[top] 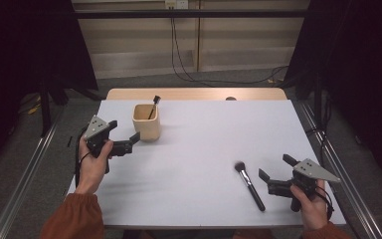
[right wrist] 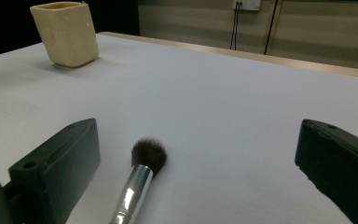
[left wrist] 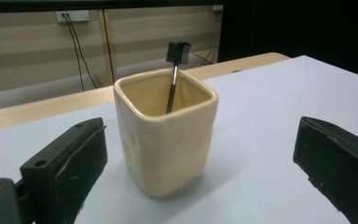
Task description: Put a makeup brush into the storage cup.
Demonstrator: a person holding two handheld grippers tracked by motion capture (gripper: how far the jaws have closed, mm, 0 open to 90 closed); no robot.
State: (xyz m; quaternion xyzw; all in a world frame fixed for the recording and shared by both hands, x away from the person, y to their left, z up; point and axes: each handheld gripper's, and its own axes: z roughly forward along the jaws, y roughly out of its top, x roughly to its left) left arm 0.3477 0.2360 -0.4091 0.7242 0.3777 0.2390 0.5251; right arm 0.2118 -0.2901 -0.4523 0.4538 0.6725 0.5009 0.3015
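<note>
- Pale grey covers the surface point(top: 199, 149), with a wooden edge at its far side; behind it there is a wall with cables and dark curtains at both sides.
- Nearest, at the right, the right gripper point(top: 274, 175) is held in a hand point(top: 312, 204), and its jaws are spread wide with nothing between them.
- Just to the left of it lies the makeup brush point(top: 249, 185), flat on the surface, with the dark bristles pointing far and the black handle pointing near and to the right.
- In the right gripper view the brush point(right wrist: 137, 179) lies between the two jaws, closer to the left one, and touches neither.
- I judge the brush to be light and stiff in the handle, while the bristles are soft; the shiny metal collar may be slippery. The best place to take it is the handle, just behind the collar, not the bristles.
- Farther, at the left, the left gripper point(top: 125, 135) is in the other hand point(top: 93, 164), also with its jaws spread and empty.
- Just beyond those jaws stands the cream cup point(top: 145, 121), upright; in the left gripper view the cup point(left wrist: 165, 135) sits between the jaws and well apart from both.
- The cup looks ceramic, so heavier, hard and breakable; a thin small brush point(left wrist: 175, 70) already leans inside it.
</note>
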